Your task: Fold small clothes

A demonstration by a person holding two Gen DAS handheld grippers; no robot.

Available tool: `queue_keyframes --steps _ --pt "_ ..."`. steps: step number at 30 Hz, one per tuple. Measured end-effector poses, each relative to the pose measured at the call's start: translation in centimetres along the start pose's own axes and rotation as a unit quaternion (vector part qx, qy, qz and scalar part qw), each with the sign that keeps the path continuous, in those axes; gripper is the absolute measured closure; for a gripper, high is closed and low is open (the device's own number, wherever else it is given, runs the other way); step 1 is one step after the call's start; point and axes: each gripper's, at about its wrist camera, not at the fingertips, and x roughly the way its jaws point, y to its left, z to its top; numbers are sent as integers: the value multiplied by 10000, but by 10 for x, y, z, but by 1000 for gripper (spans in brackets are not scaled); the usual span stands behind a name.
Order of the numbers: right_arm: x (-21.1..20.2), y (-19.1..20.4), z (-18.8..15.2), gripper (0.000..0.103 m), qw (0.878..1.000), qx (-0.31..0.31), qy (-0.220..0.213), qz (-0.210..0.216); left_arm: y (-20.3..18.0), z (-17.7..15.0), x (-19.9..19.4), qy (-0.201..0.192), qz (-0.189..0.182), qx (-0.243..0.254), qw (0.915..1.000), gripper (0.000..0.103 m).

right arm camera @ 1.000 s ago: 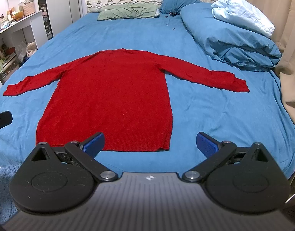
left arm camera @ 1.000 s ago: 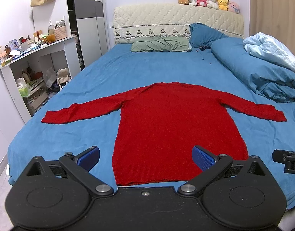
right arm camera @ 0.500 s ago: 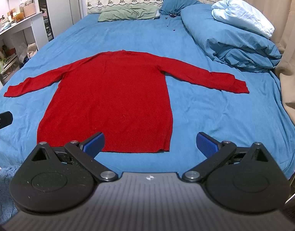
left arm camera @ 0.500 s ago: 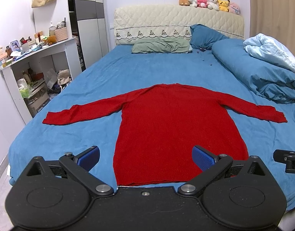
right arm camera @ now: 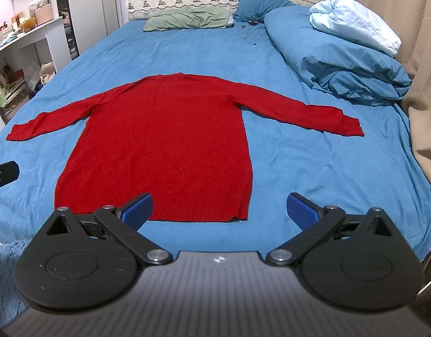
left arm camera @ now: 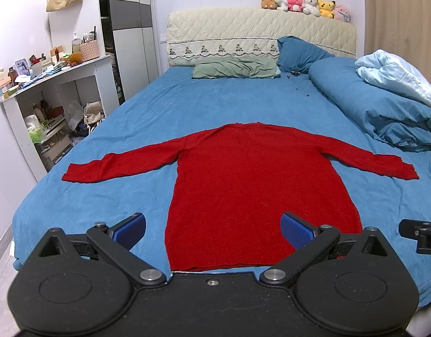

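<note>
The red sweater (left arm camera: pixel 252 179) lies flat on the blue bed sheet (left arm camera: pixel 215 101), its hem toward the foot of the bed and both sleeves stretched out to the sides, the neck pointing at the headboard (left arm camera: pixel 257 31). The left gripper (left arm camera: pixel 212 229) hangs above the foot of the bed with its two blue pads spread wide, holding nothing; the sweater's hem shows between them. The right gripper (right arm camera: pixel 219 206) hangs the same way, fingers wide apart and empty, over the sweater's lower right corner, with one pad in front of the hem and the other over bare sheet. Neither seems to touch the cloth, though from these angles the gap is hard to judge. A rolled blue duvet (right arm camera: pixel 336 64) with a pale blue blanket (right arm camera: pixel 356 25) on top lies along the right side of the bed, well apart from the sweater. A green pillow (left arm camera: pixel 235 68) rests by the headboard, and a row of plush toys (left arm camera: pixel 302 2) sits on top of it.
</note>
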Motion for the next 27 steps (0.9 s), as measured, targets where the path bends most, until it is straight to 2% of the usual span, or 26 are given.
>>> queue_keyframes --steps 12,17,20,24,27 --pt "-3 3 3 0 9999 -105 -33 49 2 6 -7 -78 71 -17 9999 0" --pt "-11 -8 28 0 9997 -90 -224 107 -4 52 -19 -652 -118 100 9978 0" --pt "-13 -22 50 0 9991 31 -430 -48 -11 84 -13 -920 -222 172 9954 0" --pt "4 -52 82 0 9977 336 -518 -263 -31 129 7 -1251 -487 345 9903 0" --pt "28 -79 101 0 9959 648 -501 -394 -50 151 37 -1328 -567 564 9879 0"
